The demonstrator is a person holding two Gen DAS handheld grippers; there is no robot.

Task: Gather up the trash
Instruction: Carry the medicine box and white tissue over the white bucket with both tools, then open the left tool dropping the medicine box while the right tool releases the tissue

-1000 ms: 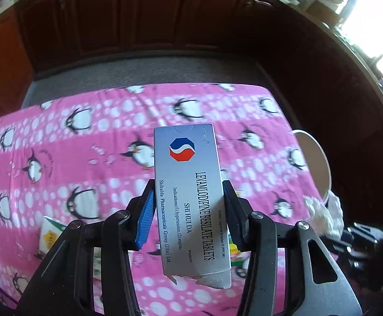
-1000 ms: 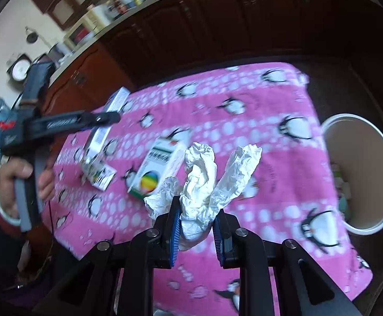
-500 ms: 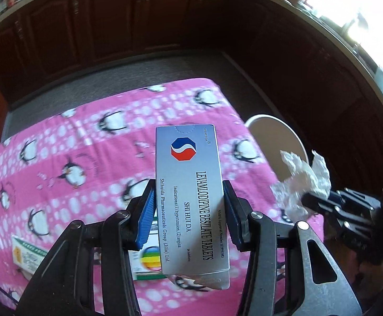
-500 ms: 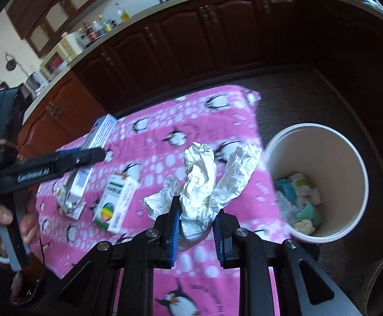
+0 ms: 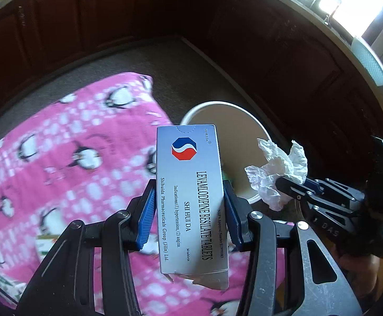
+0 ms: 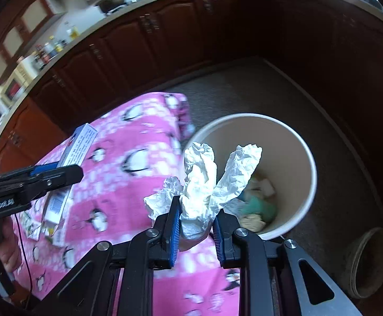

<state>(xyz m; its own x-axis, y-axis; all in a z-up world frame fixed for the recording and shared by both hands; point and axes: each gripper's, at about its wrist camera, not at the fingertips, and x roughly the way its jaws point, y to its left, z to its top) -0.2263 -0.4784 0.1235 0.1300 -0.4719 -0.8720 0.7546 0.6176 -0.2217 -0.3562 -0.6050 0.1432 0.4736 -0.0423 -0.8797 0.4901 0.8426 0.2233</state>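
The pink penguin cloth (image 6: pixel 117 173) covers the table on the left, and the white bin (image 6: pixel 307 158) stands on the floor just off its right edge, already holding a few scraps. The left gripper (image 5: pixel 188 216) is clamped on a silver tablet box (image 5: pixel 191 197) held upright, its top overlapping the bin's near-left rim; the right gripper (image 6: pixel 195 221) is pinched nearly closed on a crumpled white tissue (image 6: pixel 207 179) at the bin's near edge. Judging from this, a release now risks the box tipping back onto the cloth or the floor, since most of it sits short of the opening, and the light tissue could cling to a pad or drift outside the rim. Only the right view shows the bin's contents and the brown pot (image 6: pixel 370 260) to its right; only the left view shows the box's printed face.
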